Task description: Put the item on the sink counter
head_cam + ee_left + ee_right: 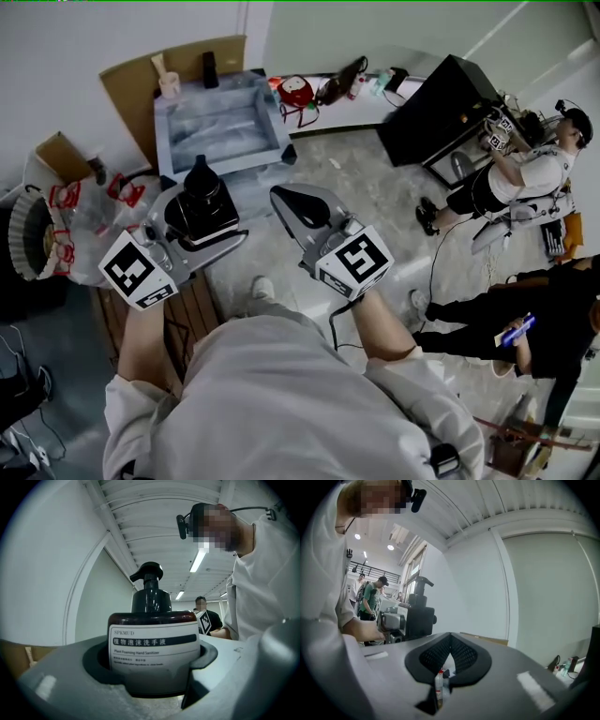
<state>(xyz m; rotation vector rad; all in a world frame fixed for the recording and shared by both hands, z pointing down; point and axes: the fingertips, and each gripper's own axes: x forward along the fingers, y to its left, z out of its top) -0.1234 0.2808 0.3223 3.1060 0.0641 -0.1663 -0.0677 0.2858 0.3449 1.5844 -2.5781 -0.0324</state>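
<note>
My left gripper (154, 681) has the pump bottle (201, 195) clamped by its broad body. The fingers (65, 677) press in on either side of the white label (153, 656), and the bottle stands upright with its black pump head (149, 573) on top. In the head view it hangs above the floor (375, 187), short of the sink counter (171, 131) ahead and not yet over it. My right gripper (449, 663) carries nothing, its fingers pressed together tip to tip.

The bottle looks rigid and smooth-walled — dark plastic or glass, I judge, and likely slippery wherever the label gives no purchase. If full, it should feel moderately heavy. The body is the right place to hold it; the pump neck is narrow and could press down or twist under load. It is squat, so I expect it to stand steadily once its base sits flat on a bare strip of counter beside the basin (220, 122) — not on the edge.
</note>
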